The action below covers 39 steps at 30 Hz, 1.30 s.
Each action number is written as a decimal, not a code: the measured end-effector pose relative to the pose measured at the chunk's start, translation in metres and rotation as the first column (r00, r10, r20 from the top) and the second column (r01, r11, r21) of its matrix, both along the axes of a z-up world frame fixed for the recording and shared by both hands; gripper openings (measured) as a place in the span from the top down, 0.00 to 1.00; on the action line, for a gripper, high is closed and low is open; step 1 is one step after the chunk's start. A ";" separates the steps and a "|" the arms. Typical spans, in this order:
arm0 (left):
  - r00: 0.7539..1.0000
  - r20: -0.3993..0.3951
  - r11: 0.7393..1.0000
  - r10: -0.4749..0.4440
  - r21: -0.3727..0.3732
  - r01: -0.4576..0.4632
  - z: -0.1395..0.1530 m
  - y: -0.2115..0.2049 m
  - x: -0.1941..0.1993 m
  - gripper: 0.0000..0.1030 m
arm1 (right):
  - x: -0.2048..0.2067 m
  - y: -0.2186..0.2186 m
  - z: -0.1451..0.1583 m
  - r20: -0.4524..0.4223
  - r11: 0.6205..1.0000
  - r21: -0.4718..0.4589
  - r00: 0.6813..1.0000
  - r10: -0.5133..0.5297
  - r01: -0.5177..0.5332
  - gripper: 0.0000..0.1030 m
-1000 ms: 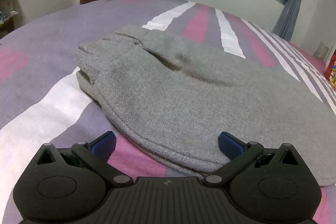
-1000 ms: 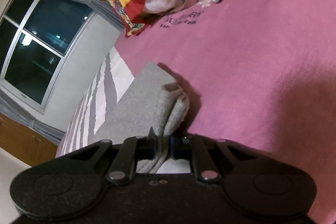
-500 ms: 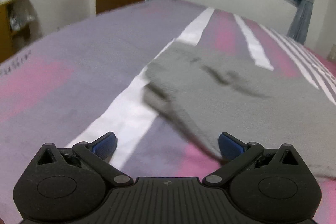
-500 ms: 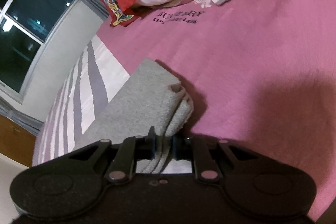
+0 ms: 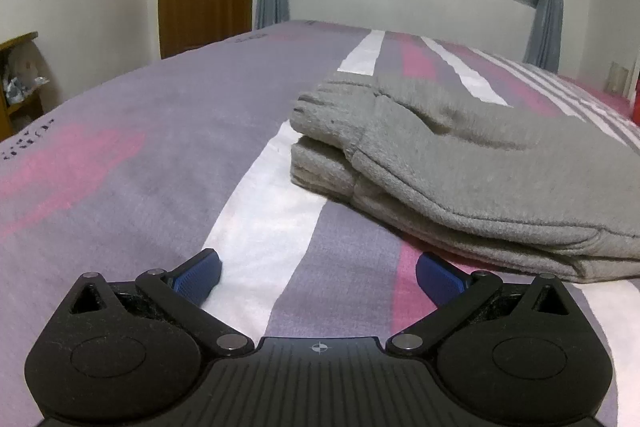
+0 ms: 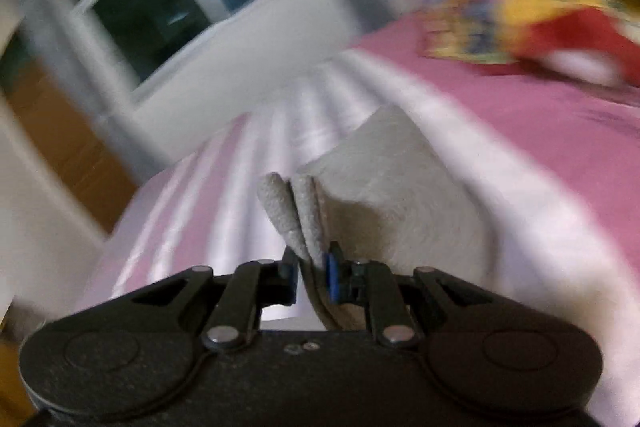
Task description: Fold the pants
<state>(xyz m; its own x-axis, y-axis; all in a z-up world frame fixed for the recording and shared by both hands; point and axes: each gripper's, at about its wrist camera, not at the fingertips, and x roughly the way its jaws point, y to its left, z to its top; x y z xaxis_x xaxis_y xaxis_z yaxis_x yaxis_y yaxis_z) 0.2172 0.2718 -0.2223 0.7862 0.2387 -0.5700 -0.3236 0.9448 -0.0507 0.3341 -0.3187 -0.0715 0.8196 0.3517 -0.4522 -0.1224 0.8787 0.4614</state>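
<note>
On the striped bed (image 5: 120, 131), gray pants (image 5: 460, 163) lie folded into a thick stack of layers, the landmark for everything that follows. Left of the pants, low over the white stripe of the bed cover, the left tool (image 5: 318, 273) is spread wide and holds nothing; its blue pads (image 5: 198, 273) sit apart from the cloth, with the right-hand pad near the stack's front edge but not touching it. At the far side of the pants, the right tool (image 6: 312, 273) is clamped on a gathered edge of the gray cloth (image 6: 296, 219), with folded layers standing up between its two tips; this view is blurred, so finer detail cannot be told. Judging from this, the step in hand is carrying that pinched end over for another fold. To do it well, keep all layers pinched together, lift them clear of the bed, and lay the edges flush so the stack stays square.
</note>
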 end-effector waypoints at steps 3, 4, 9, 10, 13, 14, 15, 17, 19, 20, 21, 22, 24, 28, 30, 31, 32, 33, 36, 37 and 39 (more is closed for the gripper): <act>1.000 0.015 1.000 -0.008 -0.022 0.008 -0.001 0.006 -0.010 0.00 | 0.009 0.074 -0.016 -0.026 0.984 -0.038 0.984 0.174 -0.175 0.87; 1.000 0.020 1.000 -0.011 -0.025 0.011 -0.002 0.007 -0.012 0.00 | 0.010 0.093 -0.024 -0.044 0.973 -0.061 0.975 0.219 -0.222 0.87; 0.999 0.041 0.999 -0.017 -0.037 0.018 -0.003 0.010 -0.018 0.00 | -0.001 0.157 -0.085 -0.167 0.903 -0.205 0.922 0.348 -0.378 0.87; 0.999 0.043 0.999 -0.017 -0.036 0.019 -0.003 0.010 -0.019 0.00 | -0.002 0.160 -0.088 -0.167 0.898 -0.218 0.921 0.352 -0.382 0.87; 0.999 0.051 0.999 -0.019 -0.039 0.021 -0.004 0.011 -0.020 0.00 | -0.017 0.163 -0.092 -0.140 0.876 -0.276 0.918 0.371 -0.396 0.87; 0.998 0.052 0.999 -0.019 -0.040 0.021 -0.004 0.011 -0.020 0.00 | -0.024 0.168 -0.091 -0.131 0.859 -0.308 0.913 0.387 -0.409 0.87; 0.998 0.053 0.999 -0.019 -0.041 0.021 -0.004 0.011 -0.020 0.00 | -0.032 0.173 -0.090 -0.122 0.837 -0.348 0.906 0.405 -0.422 0.87; 0.998 0.055 0.999 -0.018 -0.041 0.021 -0.003 0.011 -0.023 0.00 | -0.044 0.181 -0.088 -0.108 0.779 -0.435 0.885 0.453 -0.452 0.87; 0.998 0.056 0.999 -0.018 -0.040 0.020 -0.003 0.011 -0.023 0.00 | -0.053 0.189 -0.086 -0.100 0.727 -0.502 0.867 0.489 -0.468 0.87; 0.998 0.055 0.999 -0.017 -0.039 0.020 -0.002 0.011 -0.024 0.00 | -0.058 0.195 -0.087 -0.096 0.696 -0.539 0.856 0.508 -0.474 0.87; 0.998 0.055 0.999 -0.017 -0.038 0.019 -0.002 0.011 -0.024 0.00 | -0.062 0.198 -0.087 -0.096 0.668 -0.567 0.844 0.527 -0.481 0.87; 0.998 0.055 0.999 -0.017 -0.038 0.019 -0.002 0.011 -0.023 0.00 | -0.065 0.200 -0.088 -0.098 0.645 -0.590 0.835 0.541 -0.487 0.87; 0.998 0.054 0.999 -0.017 -0.038 0.019 -0.002 0.011 -0.023 0.00 | -0.073 0.204 -0.091 -0.101 0.609 -0.621 0.821 0.561 -0.493 0.87; 0.998 0.055 0.999 -0.017 -0.036 0.019 -0.002 0.011 -0.023 0.00 | -0.078 0.205 -0.093 -0.105 0.599 -0.628 0.816 0.568 -0.498 0.87; 0.998 0.056 0.999 -0.017 -0.036 0.019 -0.002 0.011 -0.023 0.00 | -0.083 0.207 -0.094 -0.090 0.604 -0.630 0.819 0.567 -0.488 0.87; 0.998 0.056 0.999 -0.017 -0.036 0.019 -0.002 0.011 -0.023 0.00 | -0.090 0.206 -0.094 -0.075 0.602 -0.637 0.816 0.573 -0.481 0.87; 0.998 0.056 0.999 -0.017 -0.036 0.019 -0.002 0.011 -0.023 0.00 | -0.093 0.206 -0.094 -0.071 0.600 -0.640 0.815 0.575 -0.480 0.87; 0.998 0.056 0.999 -0.017 -0.036 0.019 -0.002 0.011 -0.023 0.00 | -0.094 0.206 -0.096 -0.075 0.600 -0.639 0.814 0.575 -0.482 0.87; 0.998 0.056 0.999 -0.017 -0.036 0.019 -0.002 0.011 -0.023 0.00 | -0.100 0.202 -0.097 -0.064 0.600 -0.642 0.813 0.579 -0.477 0.86; 0.998 0.056 0.999 -0.017 -0.036 0.019 -0.002 0.011 -0.023 0.00 | -0.103 0.202 -0.096 -0.055 0.603 -0.642 0.813 0.580 -0.473 0.87; 0.998 0.056 0.999 -0.017 -0.036 0.019 -0.002 0.011 -0.023 0.00 | -0.105 0.201 -0.094 -0.042 0.612 -0.634 0.811 0.583 -0.473 0.87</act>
